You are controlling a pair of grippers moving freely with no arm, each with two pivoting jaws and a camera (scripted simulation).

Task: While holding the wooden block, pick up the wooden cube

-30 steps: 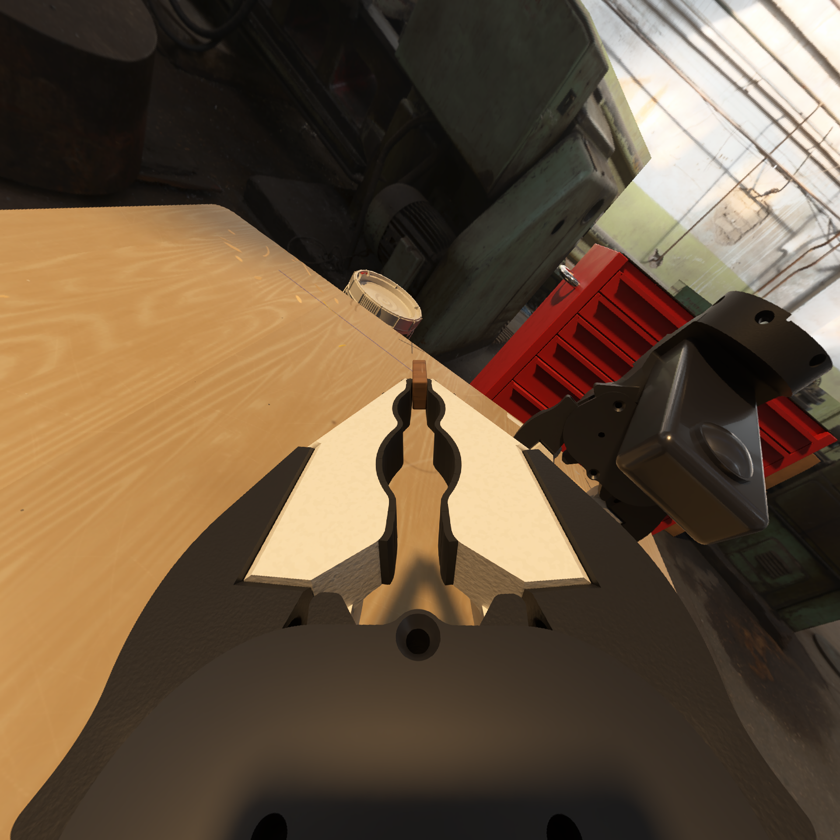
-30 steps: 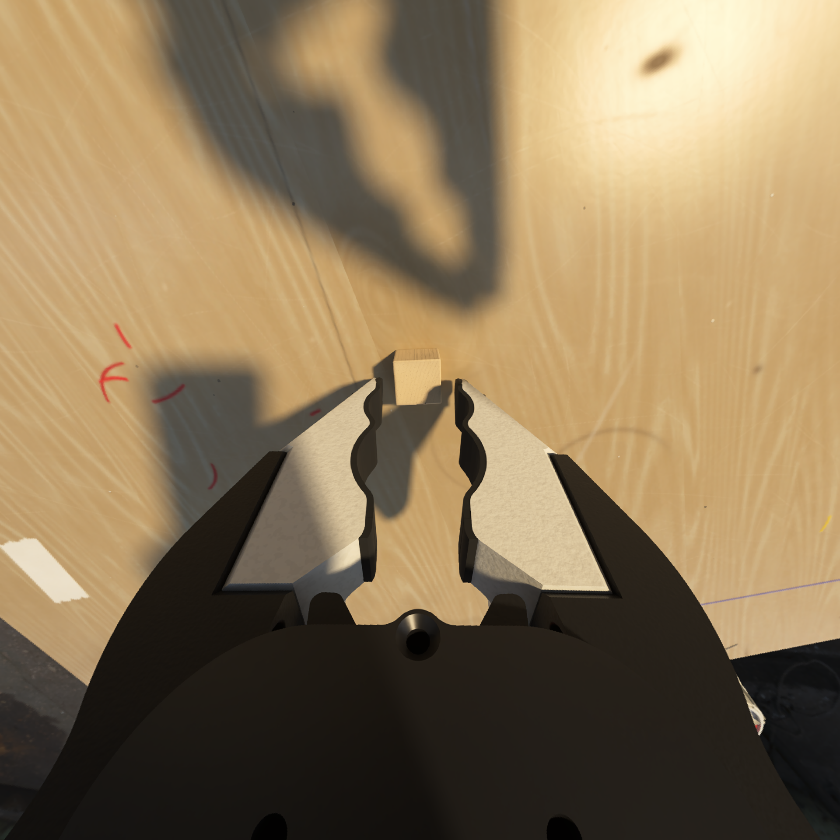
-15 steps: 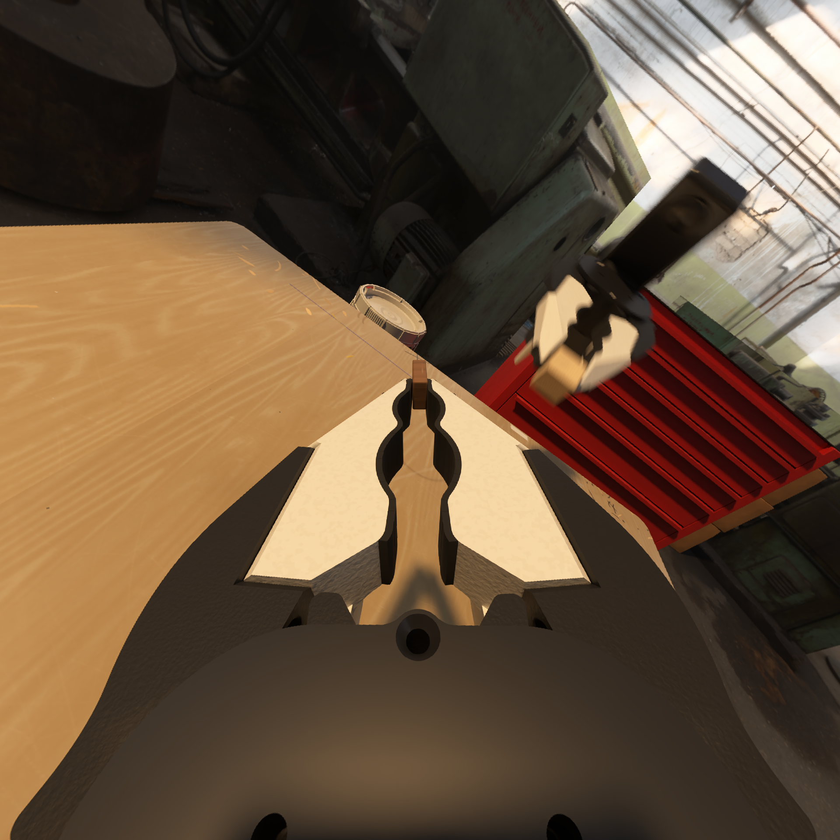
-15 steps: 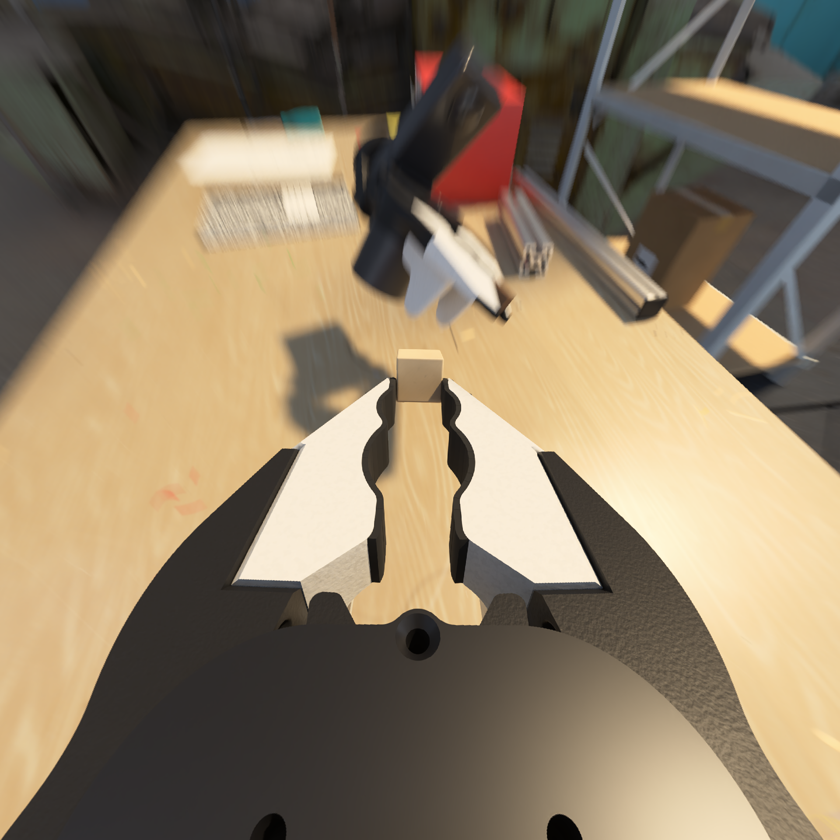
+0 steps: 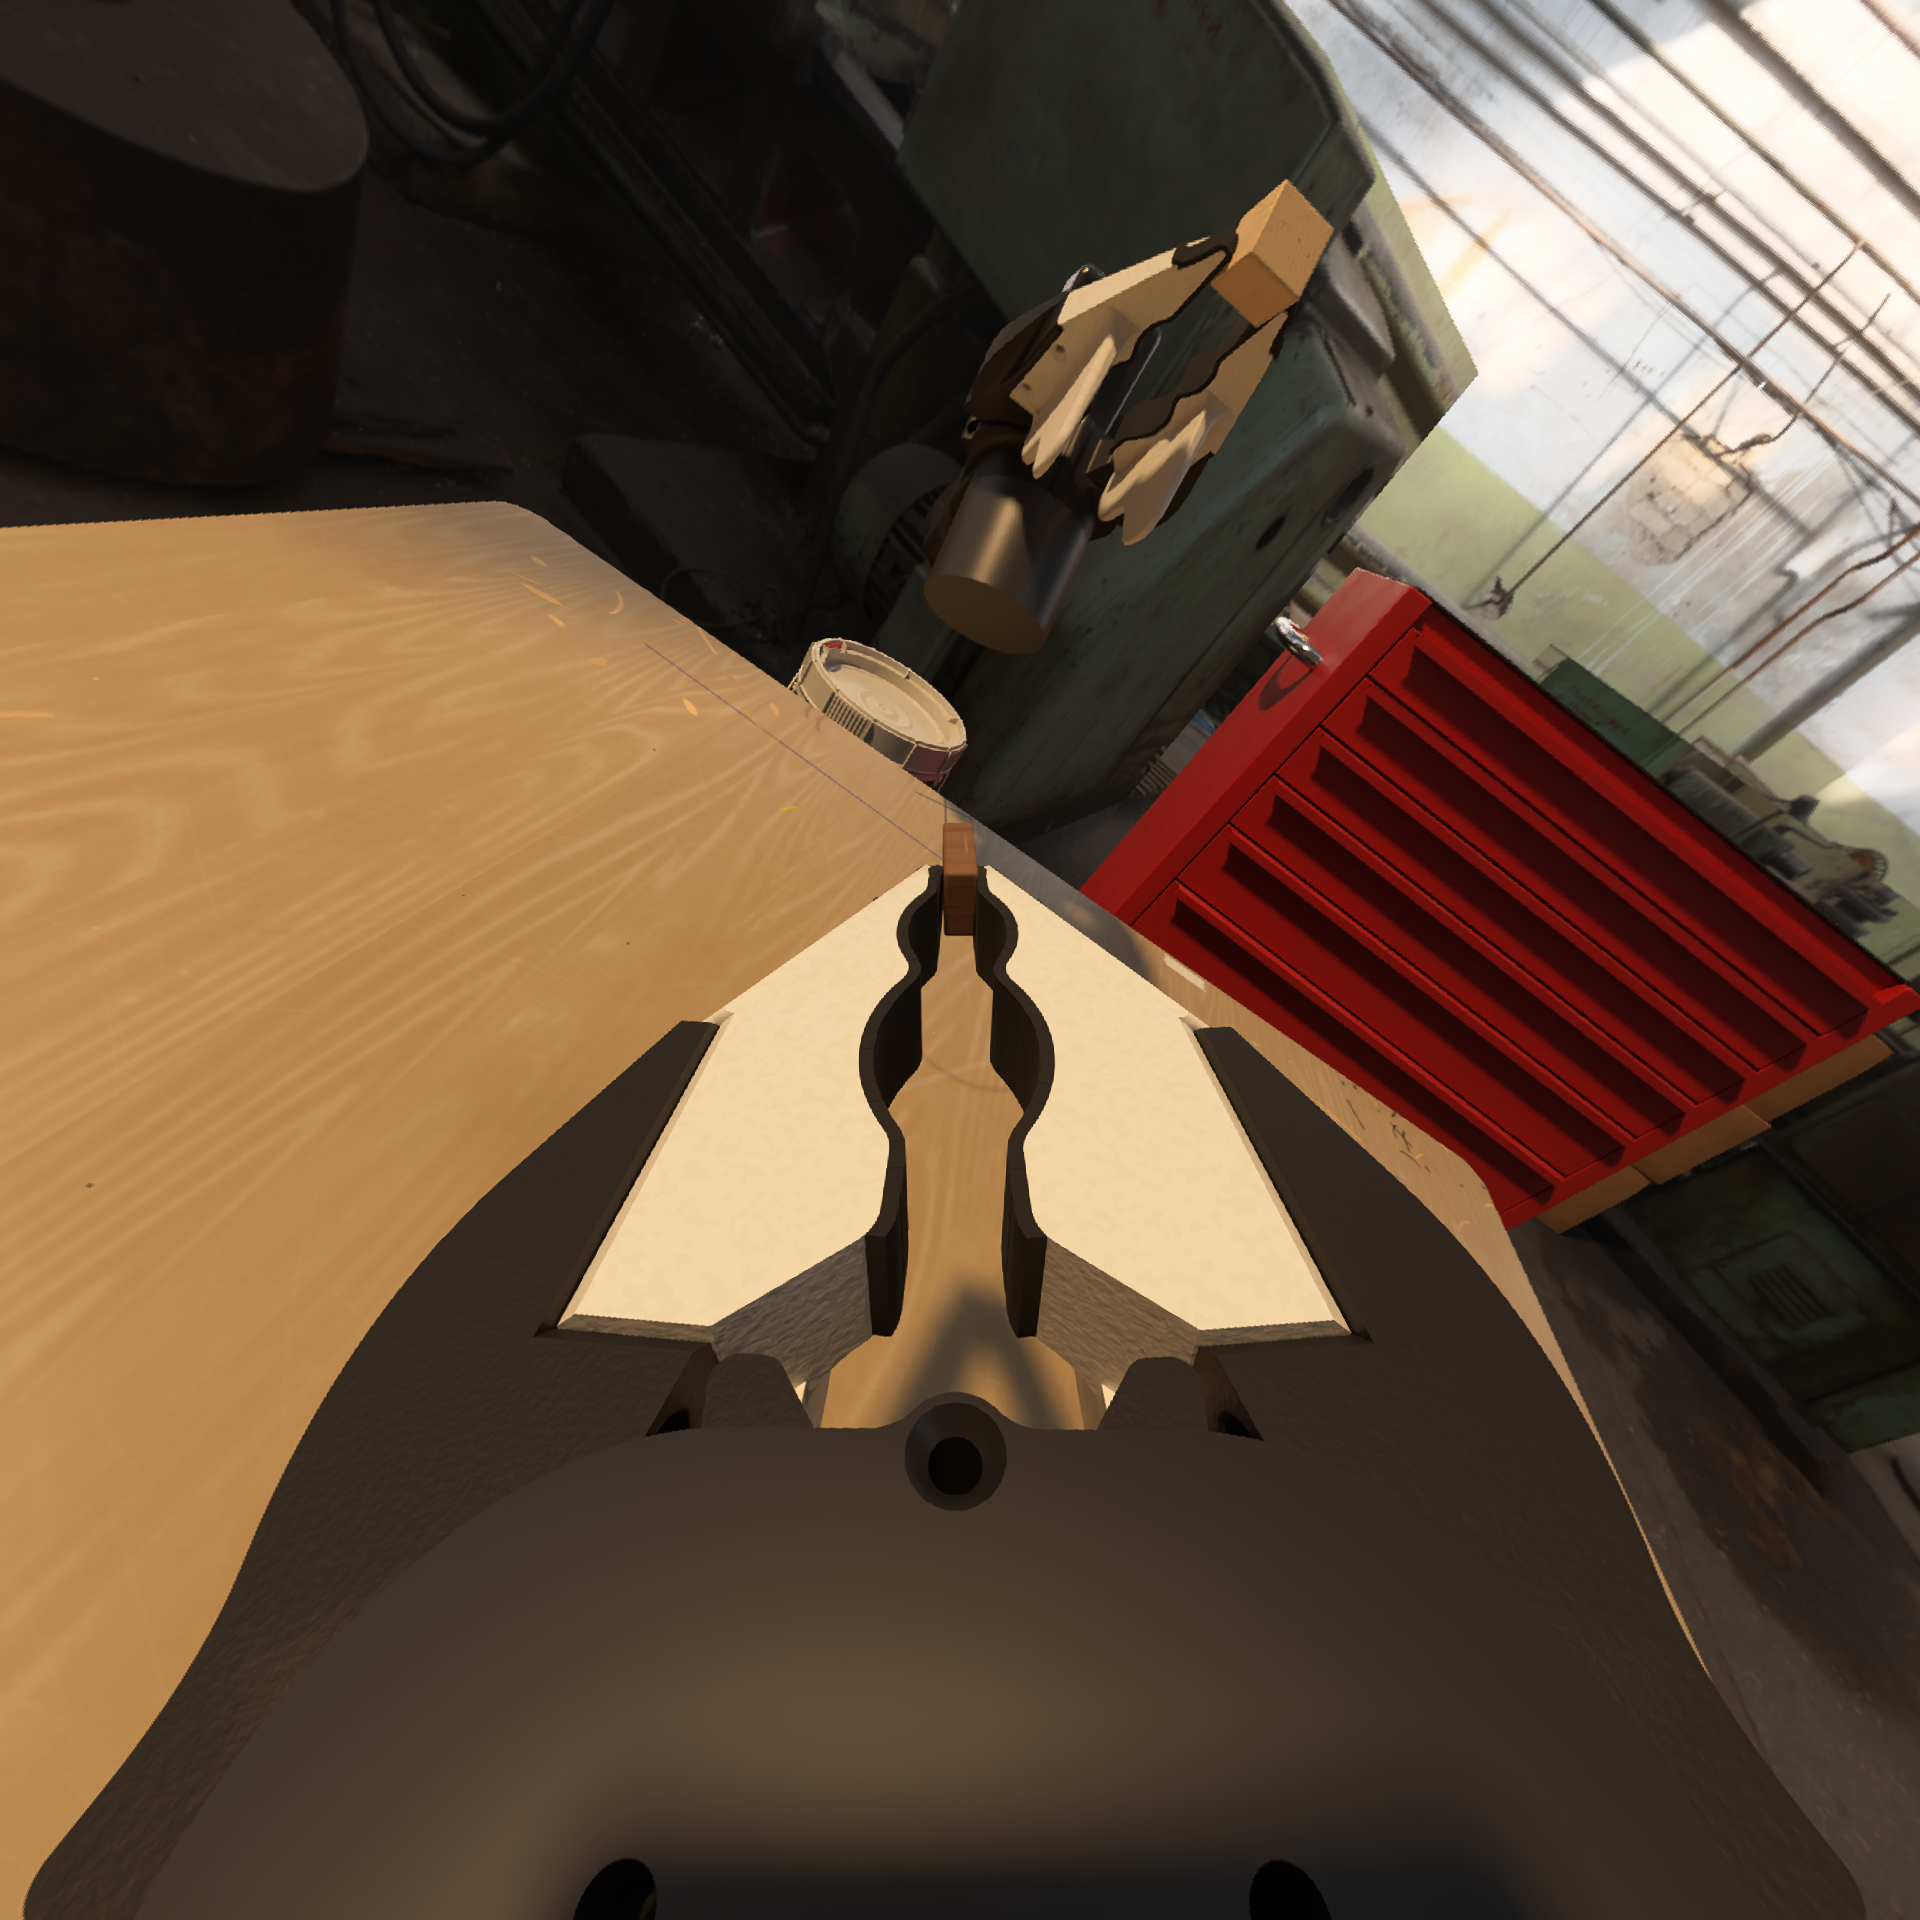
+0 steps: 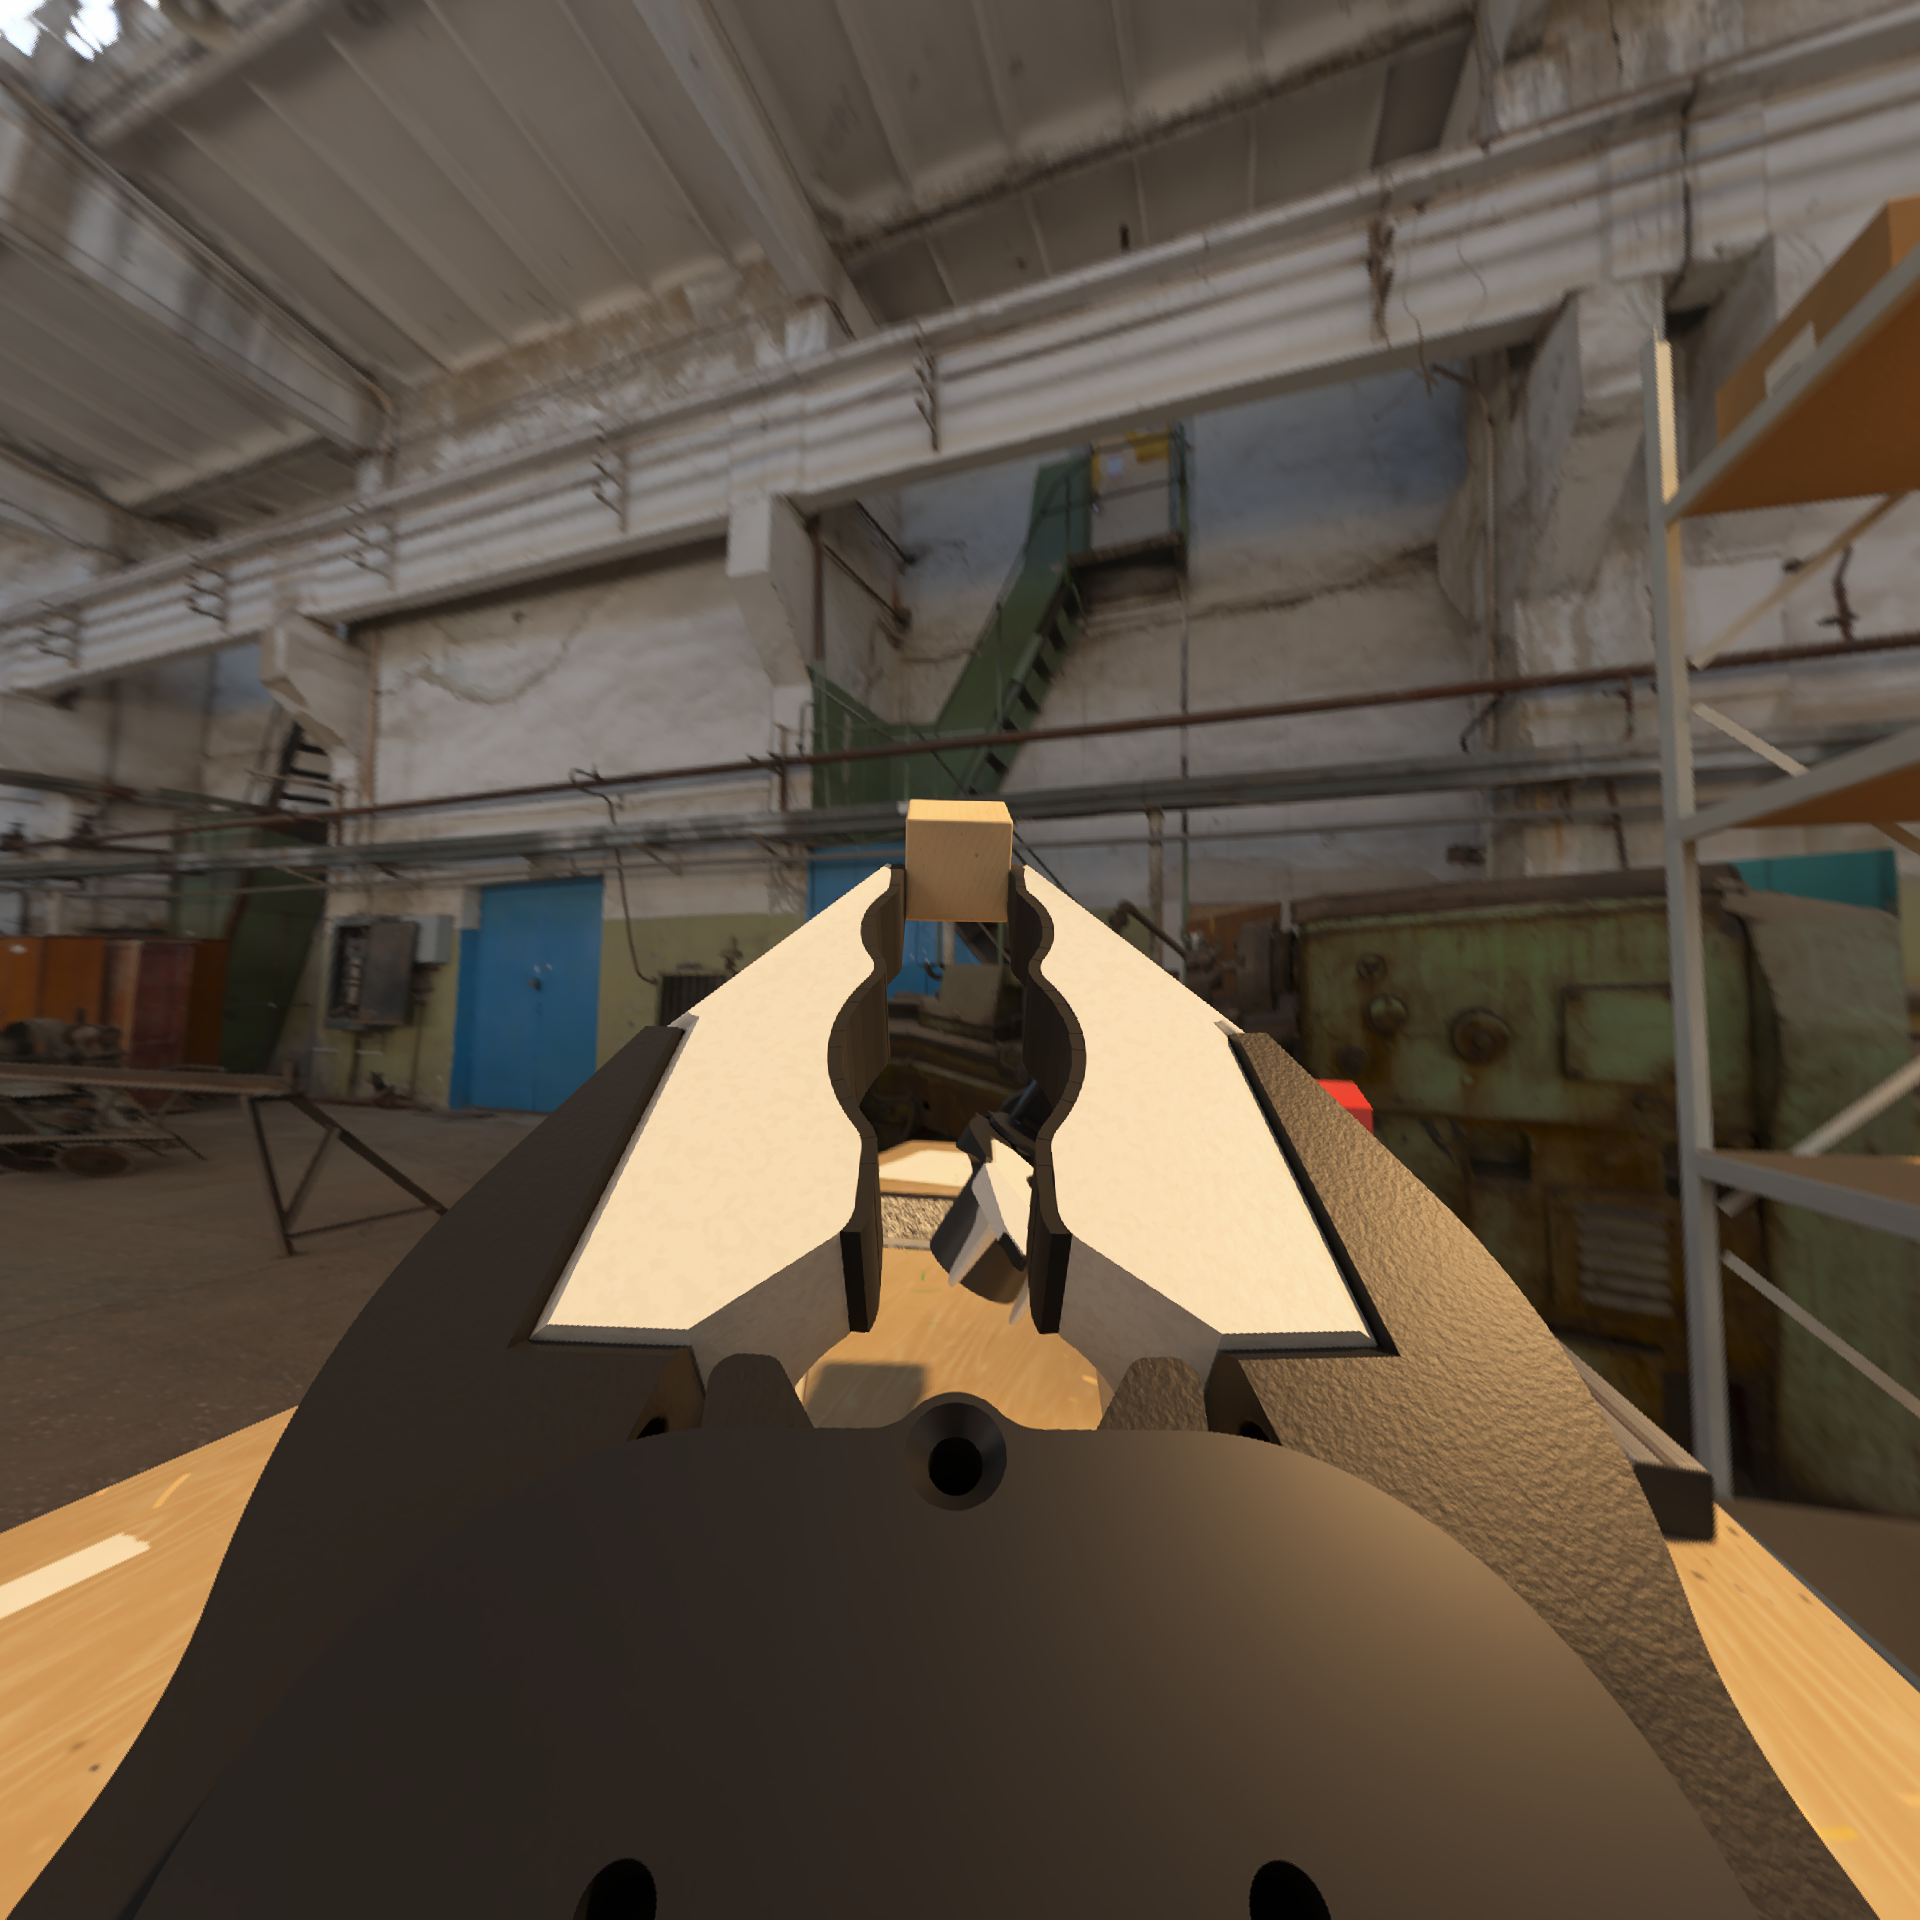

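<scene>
My left gripper [image 5: 958,883] is shut on a thin brown wooden block [image 5: 958,878] at its fingertips, held low over the wooden table [image 5: 312,831] near its far edge. My right gripper [image 6: 958,878] is shut on a pale wooden cube [image 6: 958,860] and holds it high in the air, pointing level at the hall wall. In the left wrist view the right gripper [image 5: 1236,301] shows up high beyond the table edge, with the cube [image 5: 1273,252] at its tips. In the right wrist view the left gripper [image 6: 987,1216] shows far below, between my fingers.
A red drawer cabinet [image 5: 1507,935] stands beyond the table's right edge, and a white round bucket [image 5: 883,717] sits past the far edge. Green machinery [image 5: 1143,312] stands behind. A metal shelf rack [image 6: 1766,831] rises at the right of the right wrist view.
My right gripper closed on the cube on the table, lifted it high and tilted up to level. My left gripper kept its hold on the block and barely moved.
</scene>
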